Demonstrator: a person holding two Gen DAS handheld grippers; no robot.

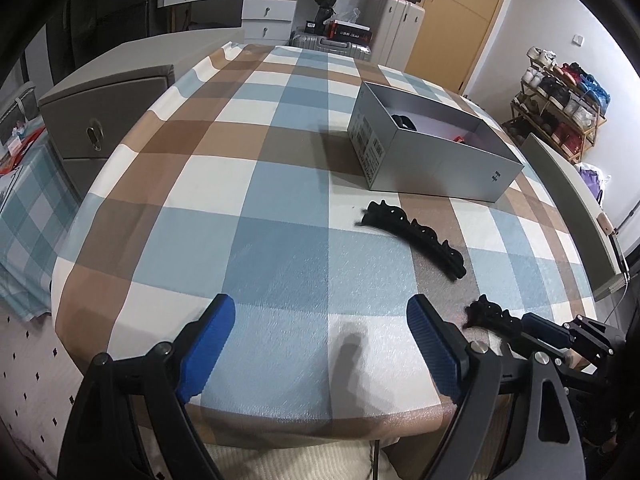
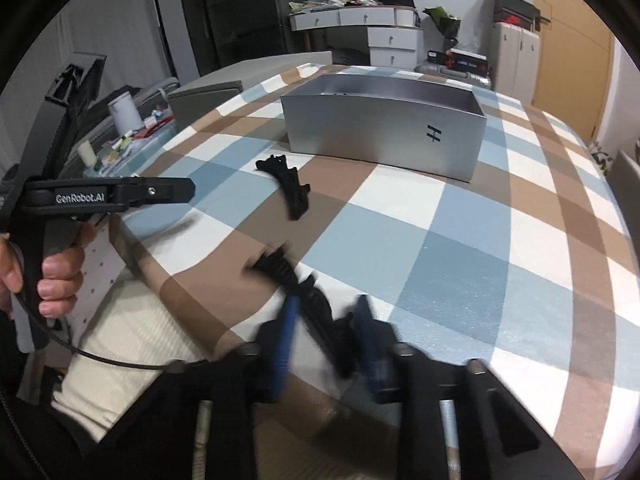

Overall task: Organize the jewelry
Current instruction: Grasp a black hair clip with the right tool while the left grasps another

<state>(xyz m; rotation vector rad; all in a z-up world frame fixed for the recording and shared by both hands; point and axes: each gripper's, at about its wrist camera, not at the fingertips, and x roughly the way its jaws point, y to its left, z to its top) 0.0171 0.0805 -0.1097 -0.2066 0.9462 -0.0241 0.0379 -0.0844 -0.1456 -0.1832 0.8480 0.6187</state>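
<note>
The open silver-grey cardboard box [image 1: 432,160] is the one tall obstacle on the blue, brown and white checked tablecloth [image 1: 240,184]; its walls stand upright and its top is uncovered. Left of the box the cloth lies bare out to the table edge. Just in front of the box a long black scalloped hair clip [image 1: 414,232] lies flat, apart from its wall, with a strip of cloth between them. Nearer than that clip, a second black hair clip [image 2: 316,308] sits between the closed blue pads of the right gripper [image 2: 328,332]. The left gripper [image 1: 320,344], jaws wide, hangs over bare cloth near the table's front edge.
</note>
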